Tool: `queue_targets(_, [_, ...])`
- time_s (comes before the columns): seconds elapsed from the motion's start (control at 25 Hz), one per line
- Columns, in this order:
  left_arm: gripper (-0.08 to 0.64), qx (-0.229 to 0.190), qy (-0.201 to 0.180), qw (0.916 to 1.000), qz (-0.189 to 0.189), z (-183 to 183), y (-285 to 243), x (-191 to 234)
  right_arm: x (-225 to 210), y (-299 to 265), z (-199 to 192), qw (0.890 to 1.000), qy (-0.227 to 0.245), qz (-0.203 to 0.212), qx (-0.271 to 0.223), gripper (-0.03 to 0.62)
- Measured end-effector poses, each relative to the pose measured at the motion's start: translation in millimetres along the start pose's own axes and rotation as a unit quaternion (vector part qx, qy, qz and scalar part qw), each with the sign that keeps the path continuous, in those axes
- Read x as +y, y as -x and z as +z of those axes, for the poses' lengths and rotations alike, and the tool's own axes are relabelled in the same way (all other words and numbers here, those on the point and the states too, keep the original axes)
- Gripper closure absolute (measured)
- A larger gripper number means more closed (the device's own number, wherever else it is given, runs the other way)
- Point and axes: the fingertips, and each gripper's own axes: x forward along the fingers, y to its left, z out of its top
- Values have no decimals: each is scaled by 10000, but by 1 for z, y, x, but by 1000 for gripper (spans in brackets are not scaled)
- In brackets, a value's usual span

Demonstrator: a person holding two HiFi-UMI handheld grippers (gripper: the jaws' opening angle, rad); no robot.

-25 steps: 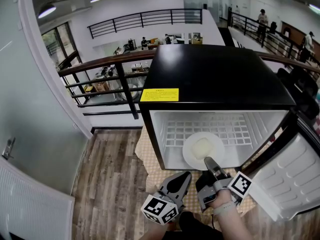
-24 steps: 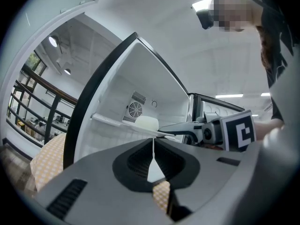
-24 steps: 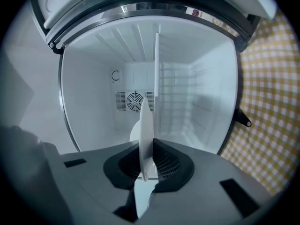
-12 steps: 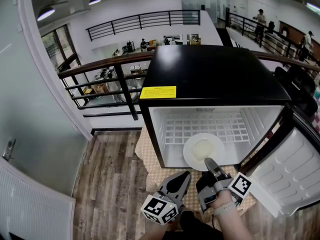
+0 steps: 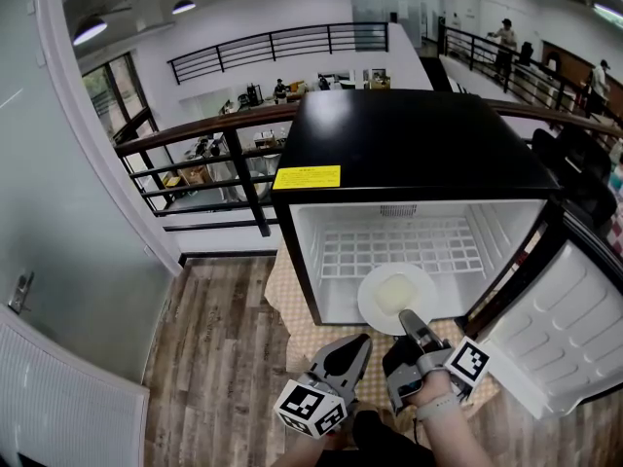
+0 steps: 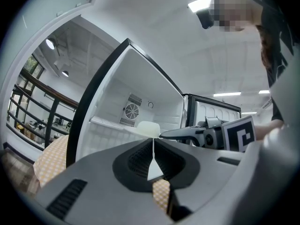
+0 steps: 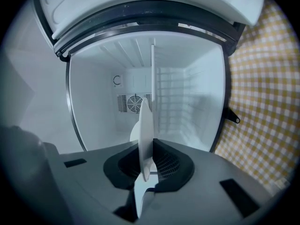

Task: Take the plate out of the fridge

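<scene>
The wooden floor (image 5: 209, 358) fills the lower left of the head view. A black-topped fridge (image 5: 419, 154) is stood on a desk covered with a yellow-and-white checked cloth (image 5: 282, 300). The fridge door (image 5: 560, 343) is swung fully open to the right, so the white interior is exposed. A white wire shelf (image 5: 404, 246) spans the interior, and a round fan vent (image 7: 133, 102) is set in the back wall.

The white plate (image 5: 394, 295) lies at the front of the wire shelf, right of centre, with its near rim at the front edge of the opening.

The right claw (image 5: 405, 317) is reached in from the front and is pinched on the near rim of the plate. In the right gripper view the plate (image 7: 146, 125) is seen edge-on, held between the two pads of the right claw (image 7: 146, 149).

The left claw (image 5: 362, 342) is held just outside the fridge, beside the right claw and to its left. Its jaws are pressed together with nothing between them, as shown in the left gripper view (image 6: 153, 146). It is not in contact with the plate.

A yellow label (image 5: 307, 177) is fixed at the front left corner of the fridge top.
</scene>
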Motion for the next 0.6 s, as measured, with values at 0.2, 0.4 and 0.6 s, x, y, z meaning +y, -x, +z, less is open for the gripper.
queue_targets(0.2, [543, 11, -28, 10000, -19, 0, 3, -5, -3, 7, 1, 10000, -2, 5, -16, 540])
queue_targets(0.4, [543, 19, -62, 10000, -47, 0, 6, -10, -5, 14, 0, 10000, -42, 14, -41, 539])
queue_targets(0.6, [543, 25, -82, 9999, -76, -1, 9, -16, -7, 22, 0, 10000, -39, 11, -47, 540])
